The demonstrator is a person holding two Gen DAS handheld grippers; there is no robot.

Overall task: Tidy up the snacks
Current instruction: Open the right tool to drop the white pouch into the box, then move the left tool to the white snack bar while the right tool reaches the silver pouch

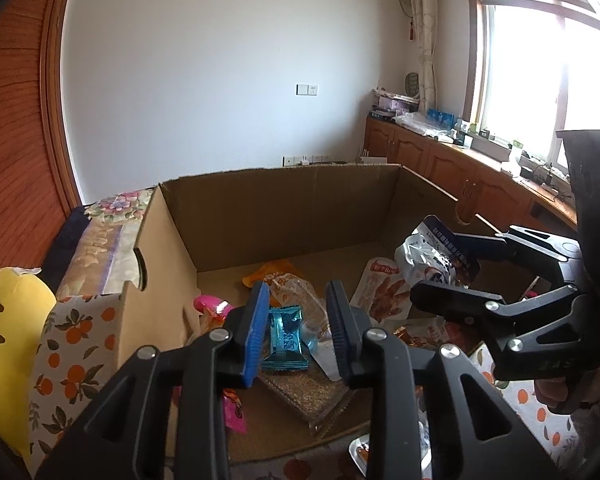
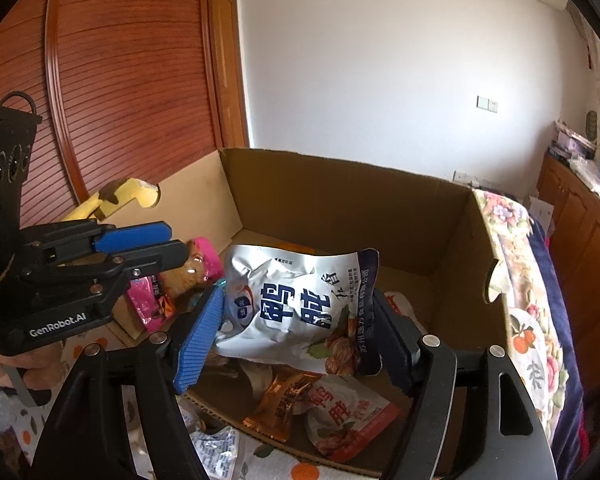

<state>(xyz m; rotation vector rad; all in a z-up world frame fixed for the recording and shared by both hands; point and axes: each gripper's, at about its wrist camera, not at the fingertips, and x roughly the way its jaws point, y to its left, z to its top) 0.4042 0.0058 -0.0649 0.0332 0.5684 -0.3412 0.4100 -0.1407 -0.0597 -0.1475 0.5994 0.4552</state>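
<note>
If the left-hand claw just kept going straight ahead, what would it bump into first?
Most likely the small blue snack packet lying in the cardboard box. It sits right between the open fingers of the left gripper, on top of a clear packet of grain bars. Depth is hard to judge through this lens.

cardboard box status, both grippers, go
Right gripper shut on crinkled silver snack bag with blue lettering, held over open brown cardboard box. Left gripper open, empty, above small teal foil packet. Nothing blocking.
</note>
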